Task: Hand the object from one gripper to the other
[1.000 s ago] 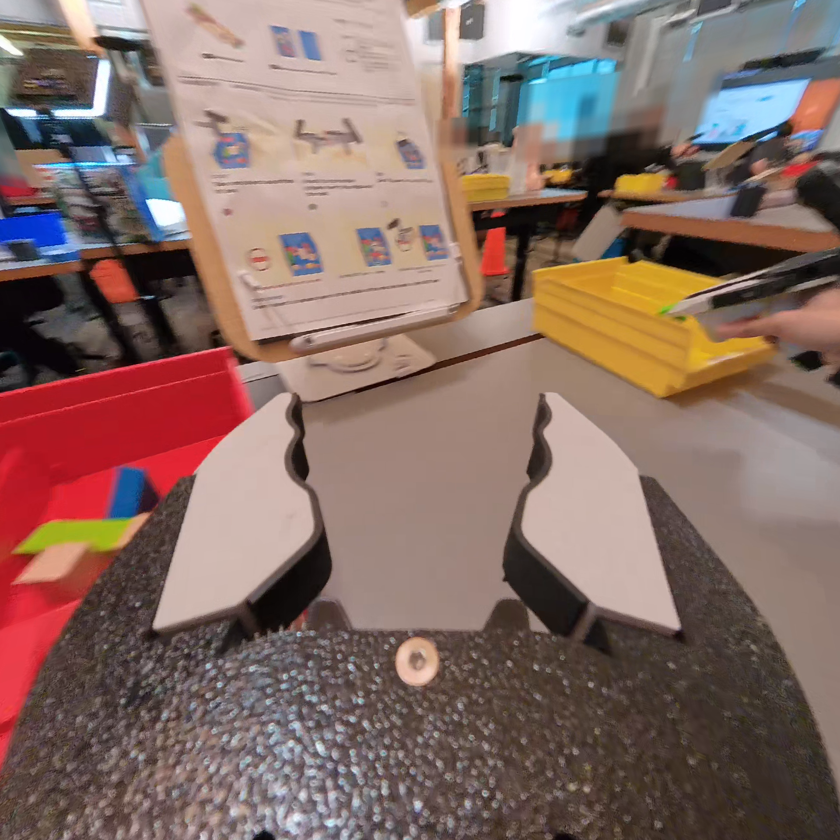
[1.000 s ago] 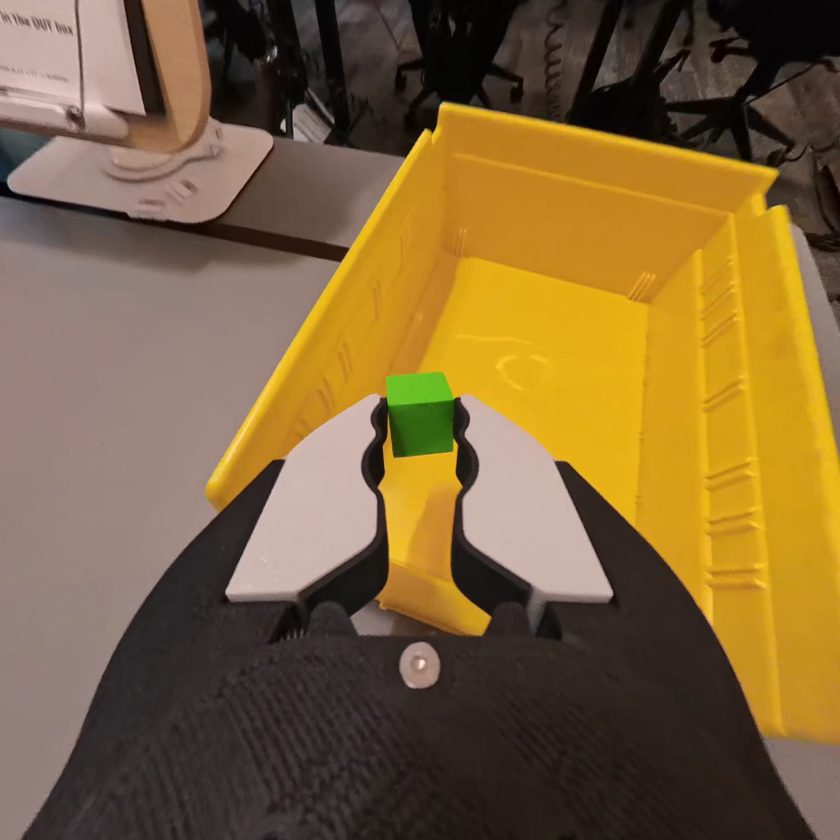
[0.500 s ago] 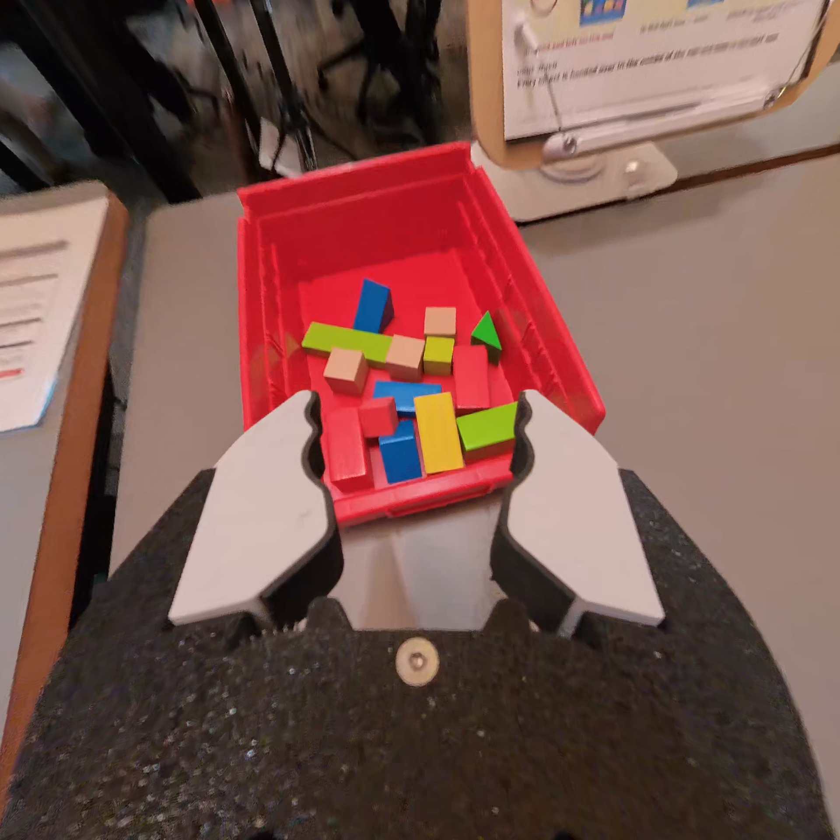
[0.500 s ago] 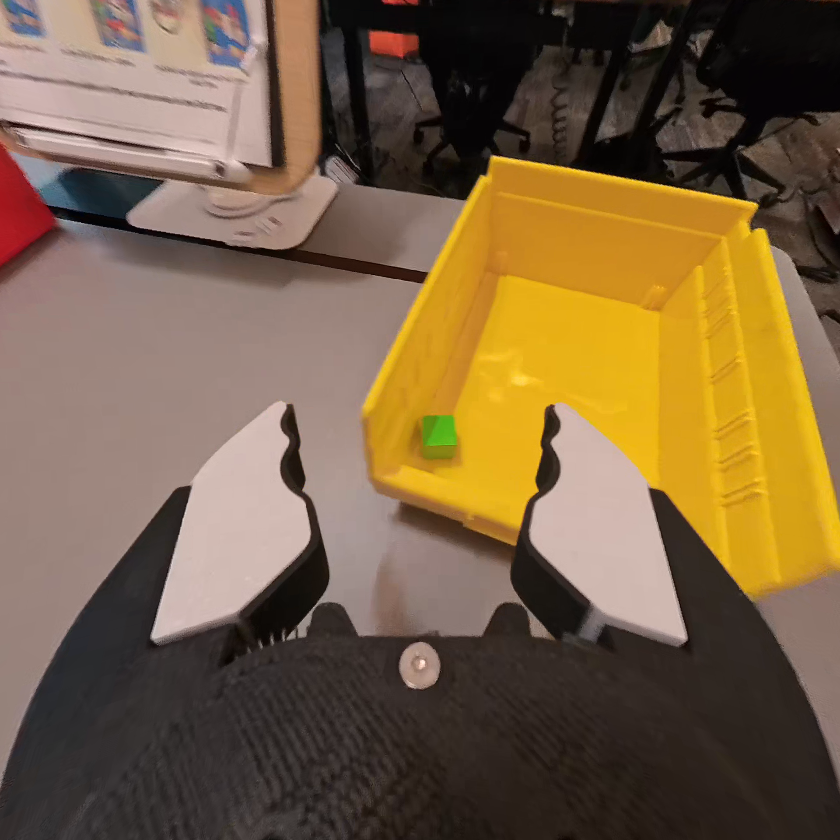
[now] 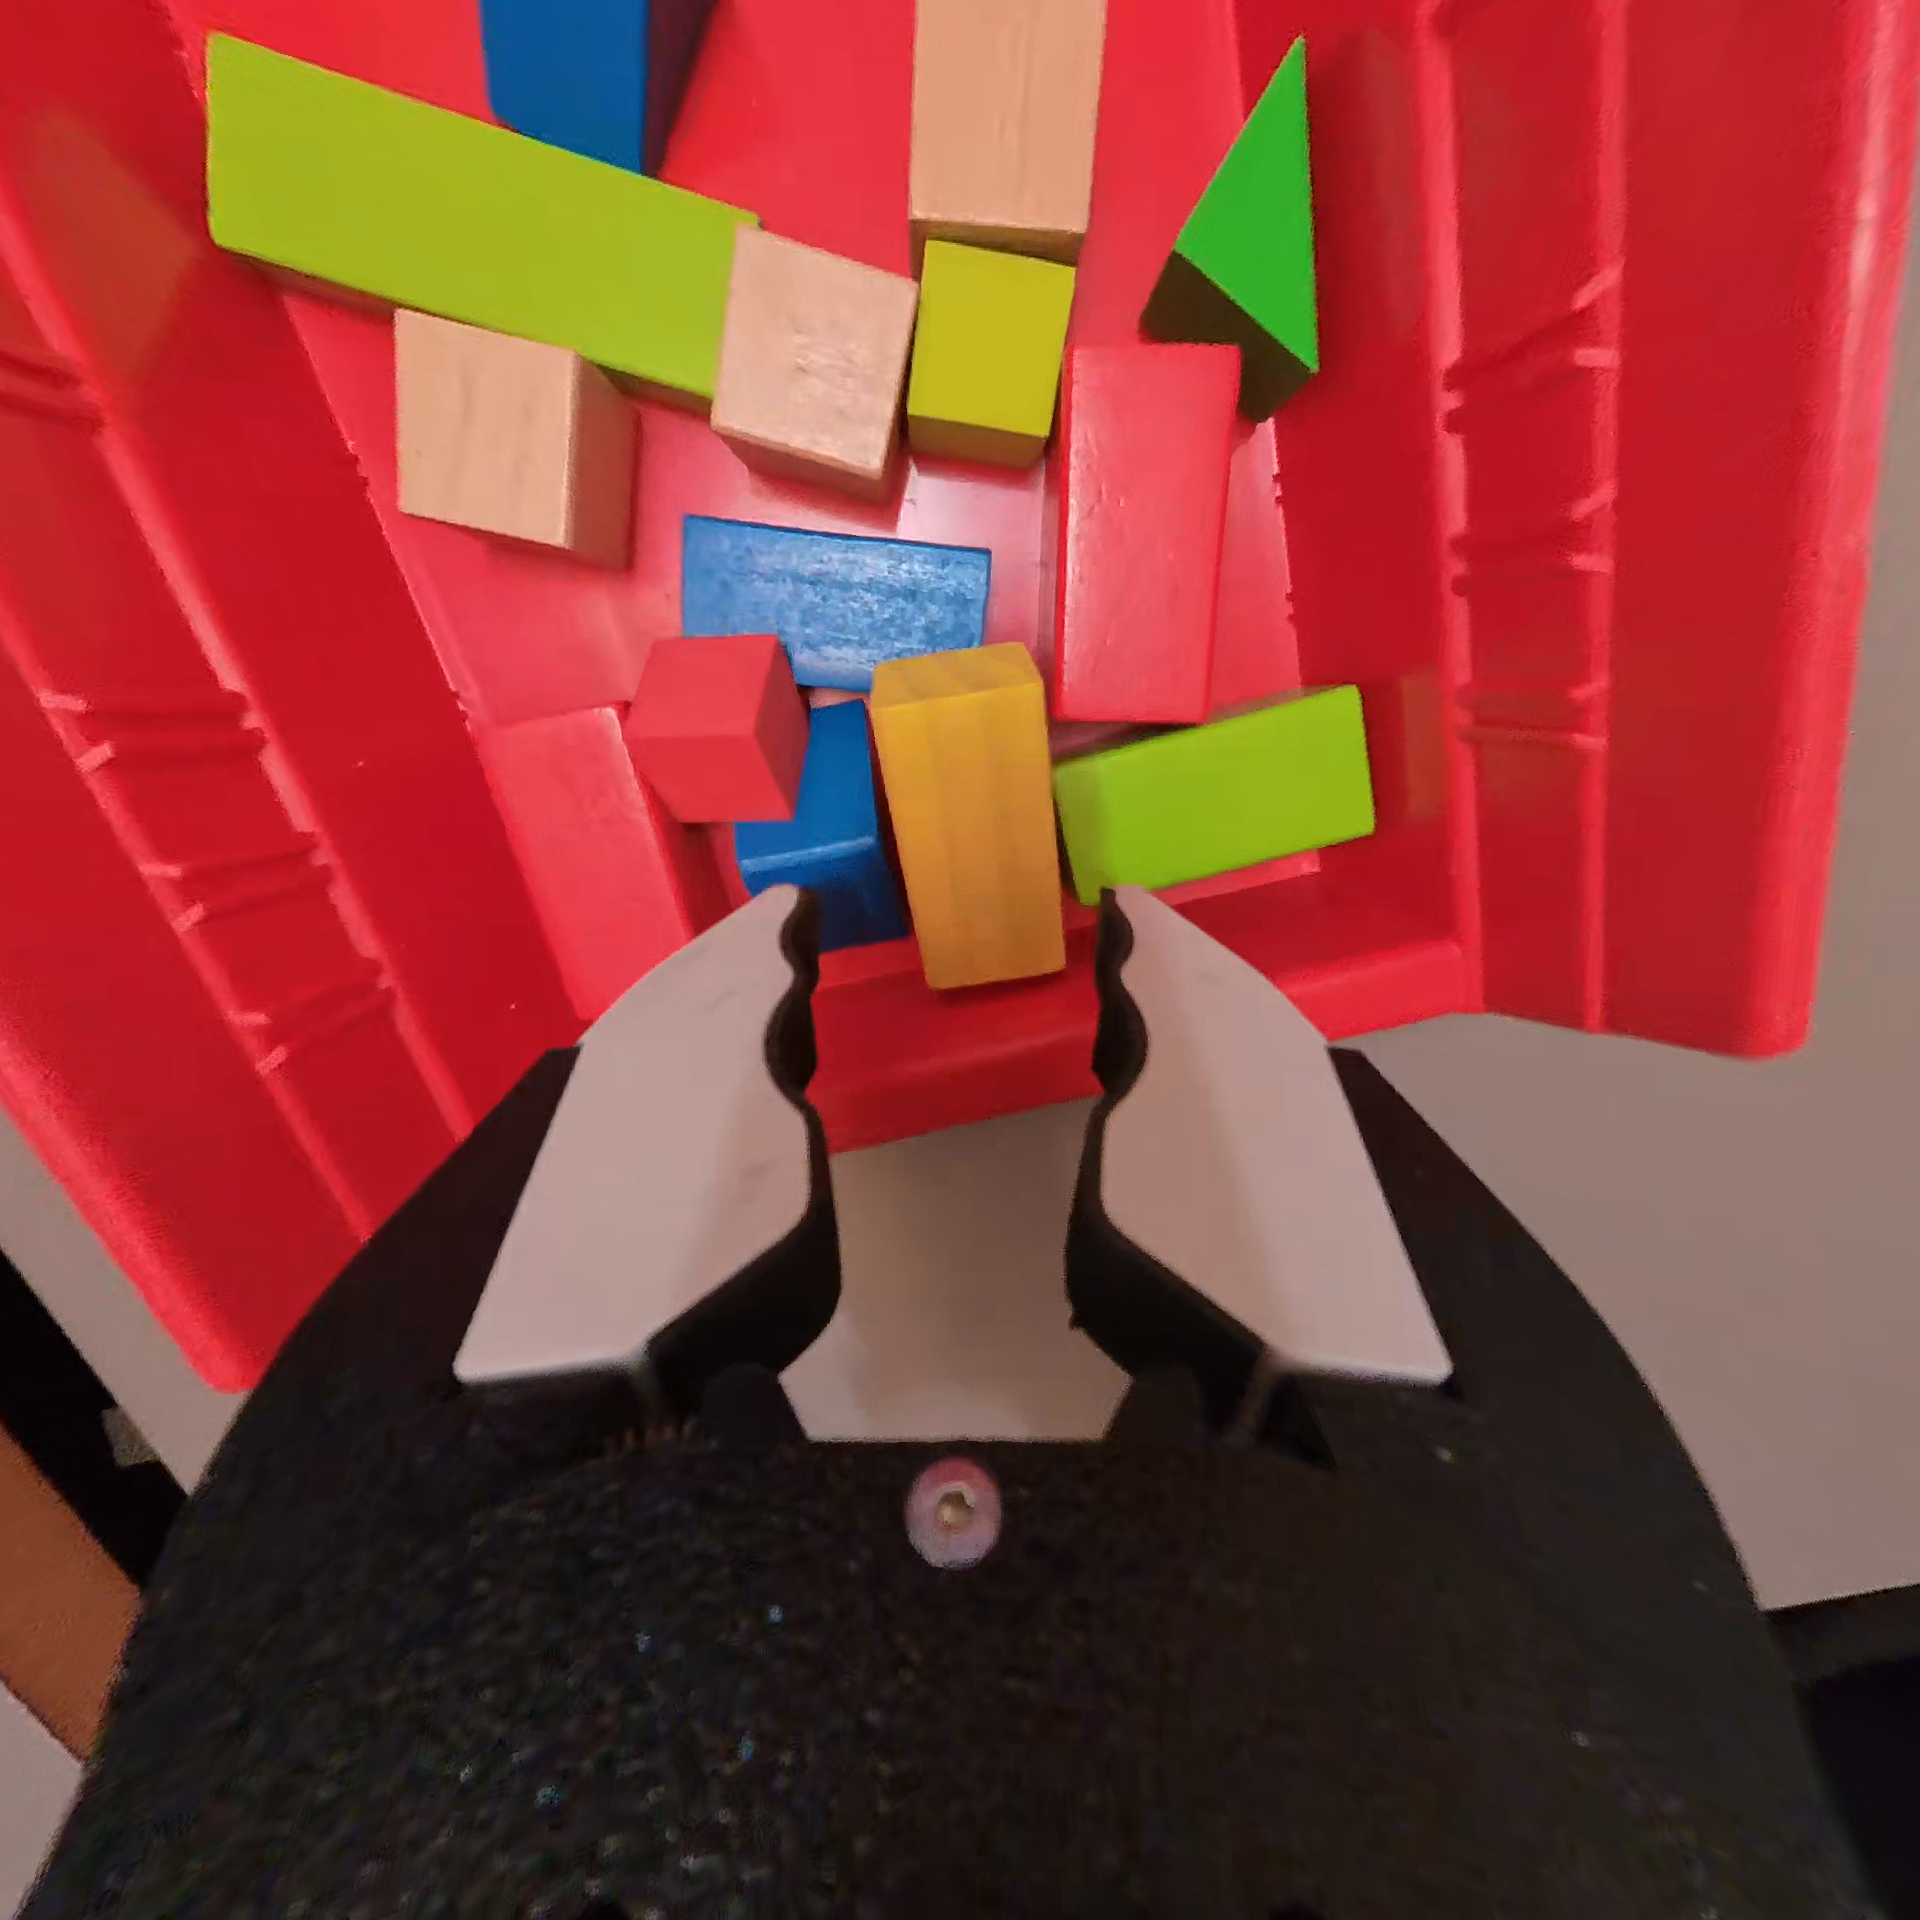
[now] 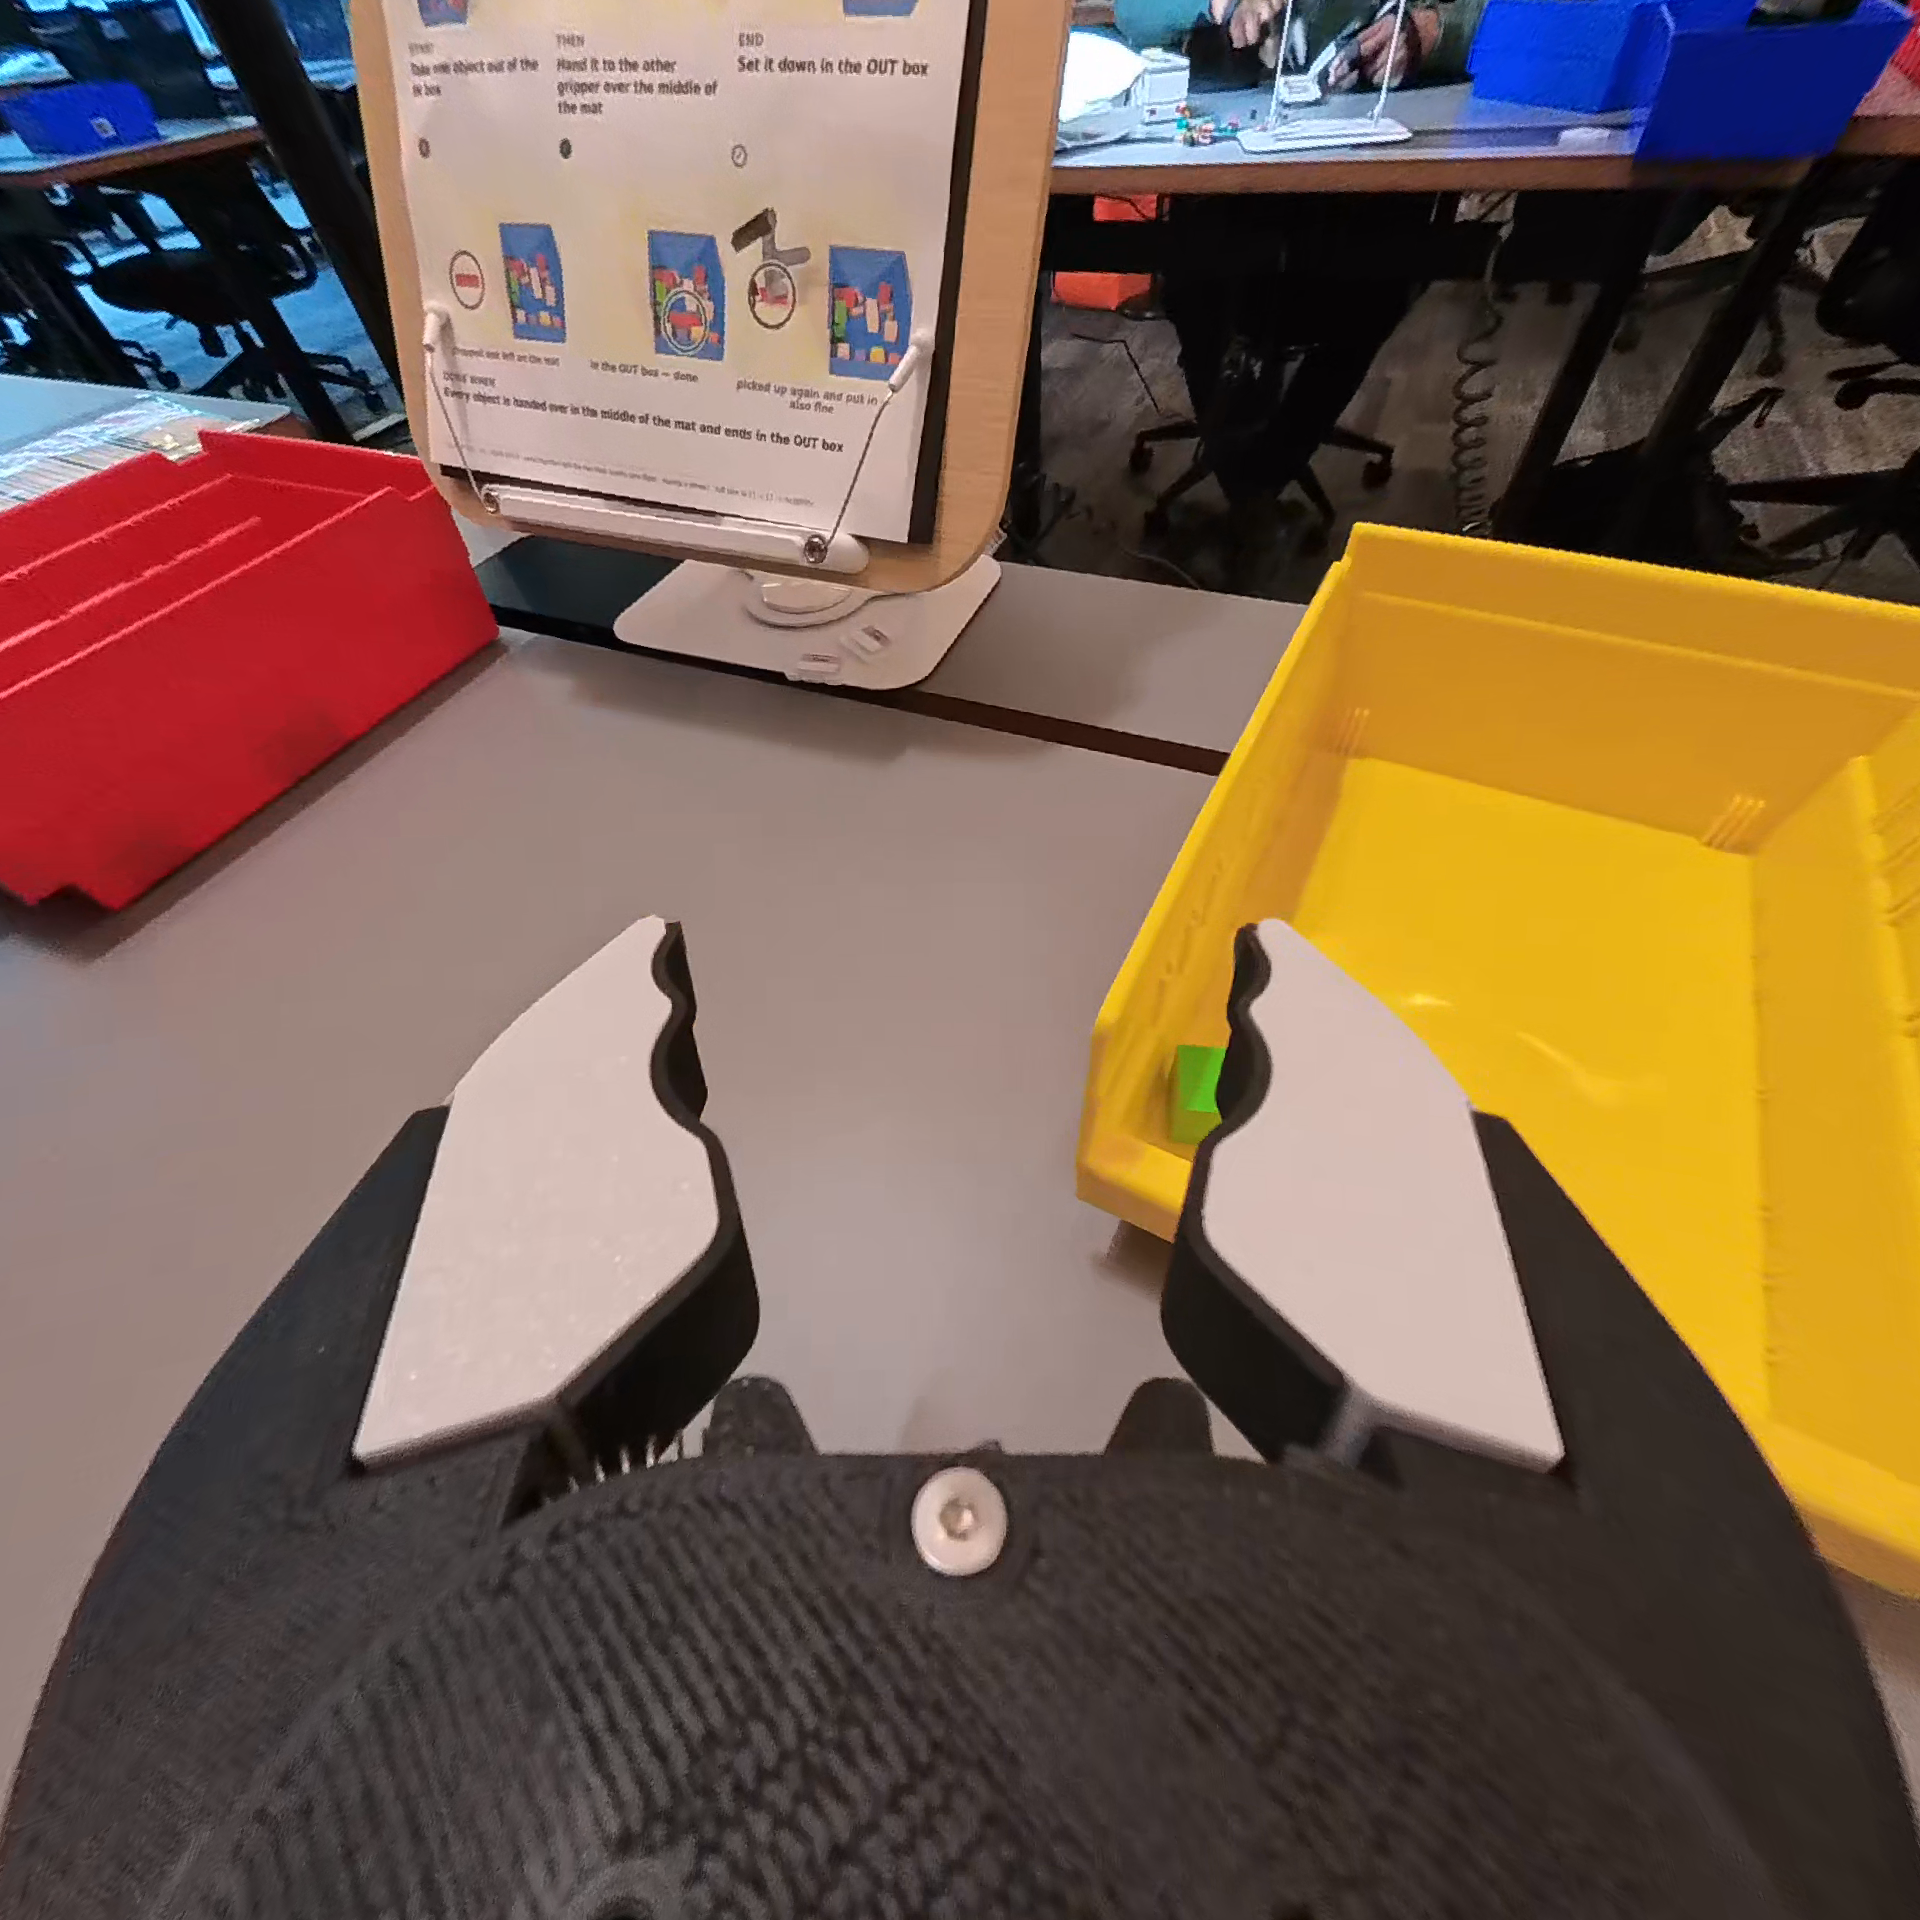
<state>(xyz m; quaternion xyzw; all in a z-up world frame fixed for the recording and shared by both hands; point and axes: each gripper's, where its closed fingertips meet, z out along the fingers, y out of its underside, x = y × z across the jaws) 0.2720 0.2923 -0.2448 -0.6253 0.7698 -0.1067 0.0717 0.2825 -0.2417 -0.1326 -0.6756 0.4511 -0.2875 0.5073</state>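
Note:
My left gripper (image 5: pixel 951 909) is open above the near end of the red bin (image 5: pixel 1662 520), which holds several coloured wooden blocks. A yellow-orange block (image 5: pixel 966 810) lies between and just beyond its fingertips, untouched by the pads. A blue block (image 5: pixel 821 831) and a lime green block (image 5: pixel 1216 795) lie either side. My right gripper (image 6: pixel 956 945) is open and empty over the grey table. A small green cube (image 6: pixel 1195 1091) lies in the near left corner of the yellow bin (image 6: pixel 1558 935), partly behind my right fingertip (image 6: pixel 1262 951).
The red bin (image 6: pixel 208 665) stands at the left in the right wrist view. A clipboard stand with an instruction sheet (image 6: pixel 686 260) stands at the back of the table (image 6: pixel 831 883). Behind it are other tables, chairs and blue bins (image 6: pixel 1683 62).
My right gripper let go of the green cube into the yellow bin, opened wide and drew back. My left gripper swung to the red bin, came down over the blocks and narrowed its jaws.

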